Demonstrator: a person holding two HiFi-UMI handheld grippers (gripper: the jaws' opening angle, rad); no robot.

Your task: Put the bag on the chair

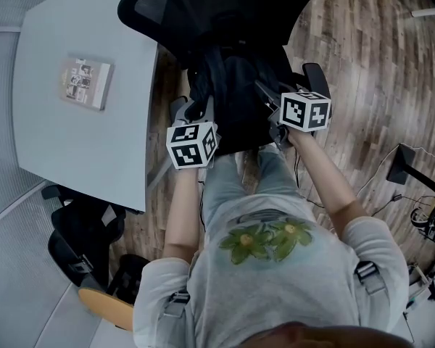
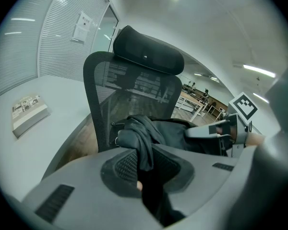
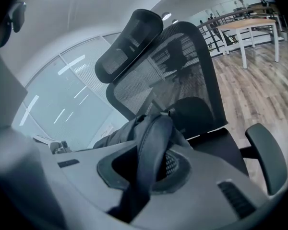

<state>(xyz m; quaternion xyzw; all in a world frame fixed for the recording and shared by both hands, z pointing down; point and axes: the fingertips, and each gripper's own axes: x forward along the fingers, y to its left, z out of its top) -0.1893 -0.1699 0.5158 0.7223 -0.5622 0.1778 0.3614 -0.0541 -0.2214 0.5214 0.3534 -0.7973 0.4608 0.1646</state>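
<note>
Shirt (image 1: 275, 281); grey table (image 1: 80, 143), chair (image 1: 225, 6), wooden floor (image 1: 377, 71).

No word or number is showing clearly enough to read. The book (image 1: 86, 82) lying on the bench (image 1: 58, 143) is carrying small pictures and lines of print, all too fine to make out. A sheet (image 2: 80, 26) hanging on the blinds beyond the bench is blurring out. The left cube (image 1: 192, 144) and right cube (image 1: 305, 111) are showing only black-and-white square markers.
</note>
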